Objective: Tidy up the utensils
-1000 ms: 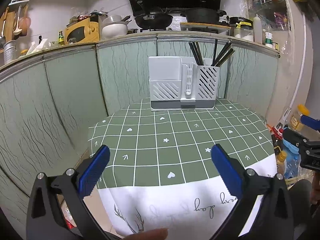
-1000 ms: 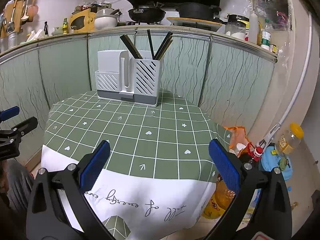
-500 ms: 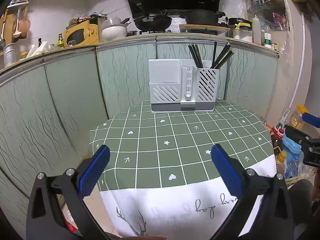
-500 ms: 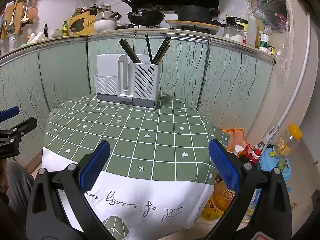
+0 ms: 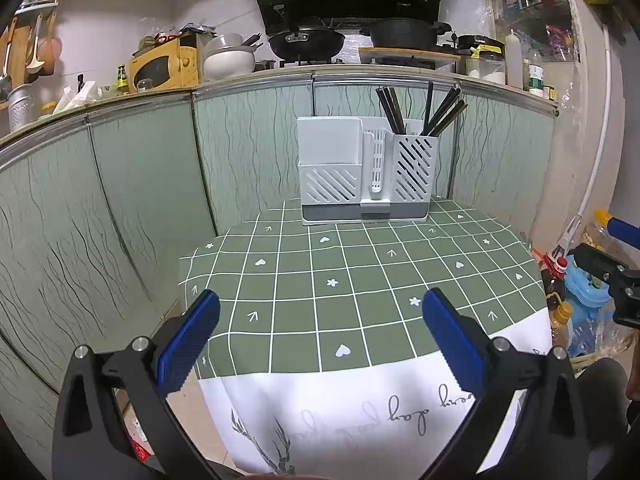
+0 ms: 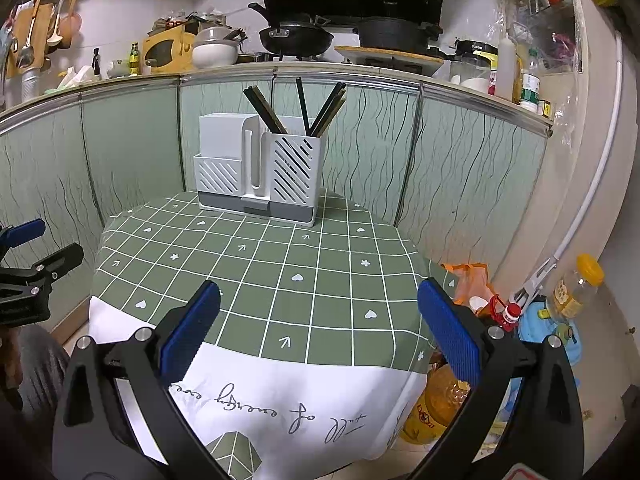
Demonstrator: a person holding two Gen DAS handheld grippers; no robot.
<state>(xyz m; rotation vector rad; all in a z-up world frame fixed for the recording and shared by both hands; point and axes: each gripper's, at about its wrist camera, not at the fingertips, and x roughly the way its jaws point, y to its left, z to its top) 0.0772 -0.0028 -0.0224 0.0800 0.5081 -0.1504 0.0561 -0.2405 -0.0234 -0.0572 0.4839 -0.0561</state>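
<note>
A white utensil holder (image 5: pixel 366 170) stands at the far edge of the green checked tablecloth (image 5: pixel 352 280); it also shows in the right wrist view (image 6: pixel 260 172). Several dark chopsticks (image 5: pixel 420 110) stand in its right compartment, also seen in the right wrist view (image 6: pixel 300 110). Its left compartment looks empty. My left gripper (image 5: pixel 320 336) is open and empty, held off the table's near edge. My right gripper (image 6: pixel 318 328) is open and empty, also off the near edge. Each gripper shows at the side of the other's view.
Green cabinet fronts (image 5: pixel 120 200) curve behind and left of the table. The counter above holds pans (image 5: pixel 306 42), a microwave (image 5: pixel 164 66) and bottles. Oil bottles (image 6: pixel 440 404) and a blue container (image 6: pixel 548 332) stand on the floor at the right of the table.
Both grippers have drawn back from the table a little and risen slightly; the holder looks smaller. Both stay open and empty.
</note>
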